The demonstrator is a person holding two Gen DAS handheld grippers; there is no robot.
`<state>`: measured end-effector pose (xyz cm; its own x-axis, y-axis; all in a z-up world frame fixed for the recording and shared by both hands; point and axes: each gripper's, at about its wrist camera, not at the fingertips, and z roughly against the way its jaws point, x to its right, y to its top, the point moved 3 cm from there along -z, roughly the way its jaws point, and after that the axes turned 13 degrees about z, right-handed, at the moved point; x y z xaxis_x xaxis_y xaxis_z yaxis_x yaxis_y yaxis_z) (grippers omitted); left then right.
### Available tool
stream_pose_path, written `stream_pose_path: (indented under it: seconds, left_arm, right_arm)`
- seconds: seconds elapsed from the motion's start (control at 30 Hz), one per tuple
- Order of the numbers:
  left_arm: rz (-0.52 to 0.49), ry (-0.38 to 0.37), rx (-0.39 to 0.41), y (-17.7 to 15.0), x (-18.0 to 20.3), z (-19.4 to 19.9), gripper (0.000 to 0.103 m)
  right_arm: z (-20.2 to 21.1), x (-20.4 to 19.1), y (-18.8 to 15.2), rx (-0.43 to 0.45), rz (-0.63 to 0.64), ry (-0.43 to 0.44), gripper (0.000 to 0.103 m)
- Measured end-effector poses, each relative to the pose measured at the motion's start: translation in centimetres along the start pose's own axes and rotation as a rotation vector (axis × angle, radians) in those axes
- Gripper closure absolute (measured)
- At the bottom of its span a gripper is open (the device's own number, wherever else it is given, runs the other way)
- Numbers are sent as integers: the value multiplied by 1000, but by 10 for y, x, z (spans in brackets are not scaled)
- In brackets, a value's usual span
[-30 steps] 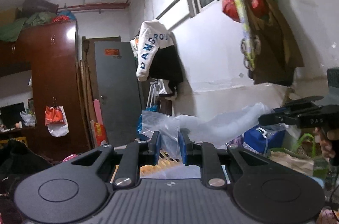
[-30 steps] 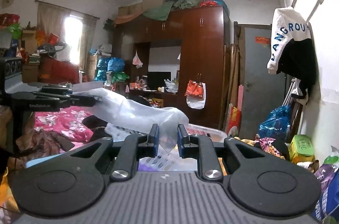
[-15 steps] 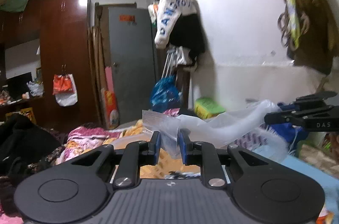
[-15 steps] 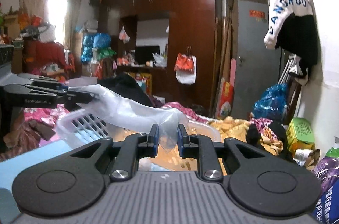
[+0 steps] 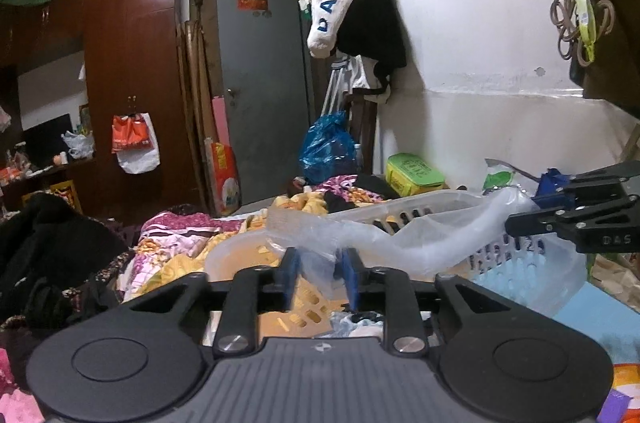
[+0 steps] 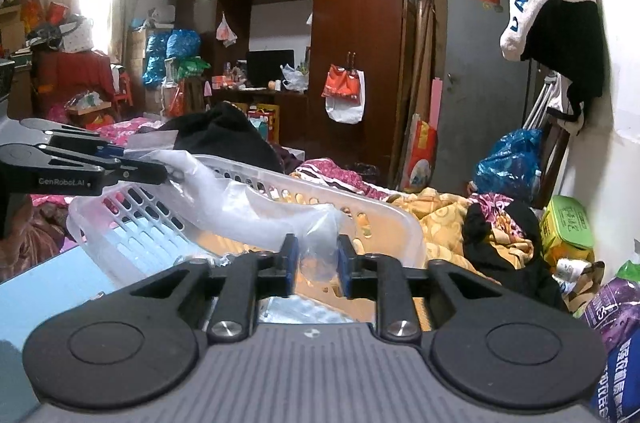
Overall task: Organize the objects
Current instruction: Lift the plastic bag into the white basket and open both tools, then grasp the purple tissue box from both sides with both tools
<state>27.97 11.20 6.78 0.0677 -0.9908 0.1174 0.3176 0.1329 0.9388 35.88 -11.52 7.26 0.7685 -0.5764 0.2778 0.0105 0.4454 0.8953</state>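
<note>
Clear plastic bag [image 5: 404,239] stretched between both grippers, hanging over the white slotted laundry basket [image 6: 372,219] on the cluttered bed. Left gripper [image 5: 320,277] jaws had just been opening, bag corner loose between the blue pads, no longer pinched. Right gripper [image 6: 316,265] jaws likewise had just been opening, the other crumpled bag end sitting slack in the gap. Yellow patterned blanket [image 6: 444,219] lay just beyond the basket; dark brown wardrobe [image 6: 356,35] and grey door [image 5: 260,87] well behind.
</note>
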Motion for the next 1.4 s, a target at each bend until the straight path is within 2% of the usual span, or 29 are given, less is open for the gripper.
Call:
stream_pose_path:
  seconds: [0.07, 0.1, 0.13, 0.17, 0.3, 0.4, 0.53, 0.67, 0.73, 0.8, 0.87, 0.97, 1.07, 1.3, 1.4]
  left_arm:
    - [-15, 24, 14, -2, 1, 1, 49]
    - [-15, 23, 25, -3, 0, 4, 30]
    - [-11, 17, 42, -3, 0, 8, 22]
    - [-8, 6, 59, -4, 1, 15, 21]
    - [14, -60, 122, -15, 12, 59, 21]
    - [8, -89, 152, -43, 25, 101, 20]
    - [46, -100, 122, -90, 34, 135, 19]
    - [83, -142, 99, -132, 34, 150, 19]
    - [83, -133, 81, -142, 31, 148, 19]
    - [86, -121, 73, -142, 26, 143, 19]
    - [111, -120, 80, -144, 20, 144, 19]
    - [131, -133, 80, -150, 11, 145, 19]
    - [123, -127, 76, -155, 9, 144, 19]
    - [109, -174, 78, -162, 15, 144, 19]
    - [99, -205, 69, -161, 26, 140, 19]
  right_arm:
    - [5, 0, 1, 9, -10, -26, 26]
    - [8, 1, 2, 22, -16, -39, 19]
    - [15, 1, 3, 44, -24, -59, 8]
    - [27, 0, 2, 71, -37, -78, 0]
    - [76, -9, -17, 121, -103, -58, 0]
    - [112, -22, -47, 145, -128, -38, 0]
    - [147, -42, -97, 159, -163, -31, 0]
    - [161, -61, -135, 184, -201, 33, 0]
    - [155, -64, -136, 162, -184, 58, 0]
    - [149, -62, -132, 147, -164, 23, 0]
    - [148, -59, -127, 166, -173, 2, 0]
    - [147, -61, -127, 177, -186, 41, 0]
    - [146, -63, -127, 179, -169, 33, 0]
    - [147, -74, -125, 213, -155, 57, 0]
    - [139, -77, -113, 221, -132, 84, 0]
